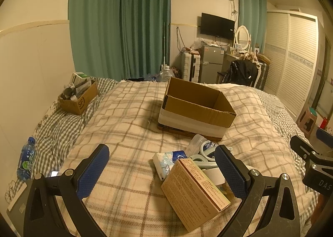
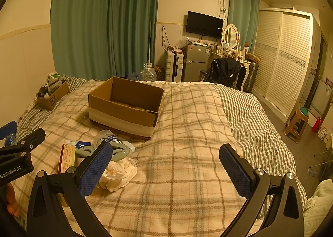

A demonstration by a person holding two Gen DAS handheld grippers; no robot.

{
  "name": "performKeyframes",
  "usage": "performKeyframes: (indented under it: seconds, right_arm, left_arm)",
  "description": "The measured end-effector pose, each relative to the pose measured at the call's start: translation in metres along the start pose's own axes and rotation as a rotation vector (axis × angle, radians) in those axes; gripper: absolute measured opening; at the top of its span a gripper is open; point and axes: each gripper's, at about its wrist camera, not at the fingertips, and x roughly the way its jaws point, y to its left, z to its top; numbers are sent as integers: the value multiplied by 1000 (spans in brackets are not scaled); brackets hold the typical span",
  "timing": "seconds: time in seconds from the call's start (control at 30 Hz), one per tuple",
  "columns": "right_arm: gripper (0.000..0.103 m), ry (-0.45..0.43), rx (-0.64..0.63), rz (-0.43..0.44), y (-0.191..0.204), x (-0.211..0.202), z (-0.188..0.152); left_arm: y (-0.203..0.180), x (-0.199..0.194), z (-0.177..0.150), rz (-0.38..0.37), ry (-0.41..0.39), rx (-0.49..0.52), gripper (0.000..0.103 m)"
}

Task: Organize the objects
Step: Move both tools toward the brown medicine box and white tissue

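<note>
On the far left of the bed, against the wall, lies a blue water bottle (image 1: 26, 162), and further up stands a small SF carton (image 1: 80, 99) already full of things. Both are well apart from the work.

The left gripper (image 1: 162, 171) hovers low over the plaid blanket (image 1: 129, 116) with its fingers spread wide and nothing between them. The pile to be sorted lies toward its right finger: a tan medicine box (image 1: 193, 191) is nearest, just beside that finger's blue pad and partly between the two fingers. Its long axis runs diagonally, from the near right toward the far left, and one corner rests on a tissue pack (image 1: 166, 162). Behind it are grey-green scissors (image 1: 205, 153) and a small clear bottle (image 1: 196, 143) lying on its side; which way its cap points I cannot tell.

Beyond the pile stands the large open cardboard box (image 1: 197, 107), which looks empty, probably the place for these things.

The right gripper (image 2: 166, 166) is also spread wide and empty. The pile lies by its left finger, with a crumpled cloth (image 2: 118, 174) just beside the pad. I judge the left gripper the better placed for the medicine box.
</note>
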Motion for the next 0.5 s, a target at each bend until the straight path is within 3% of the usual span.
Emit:
performKeyframes:
  seconds: [0.5]
  right_arm:
    - [103, 6, 2, -23, -6, 0, 0]
  left_arm:
    - [-17, -4, -9, -25, 9, 22, 103]
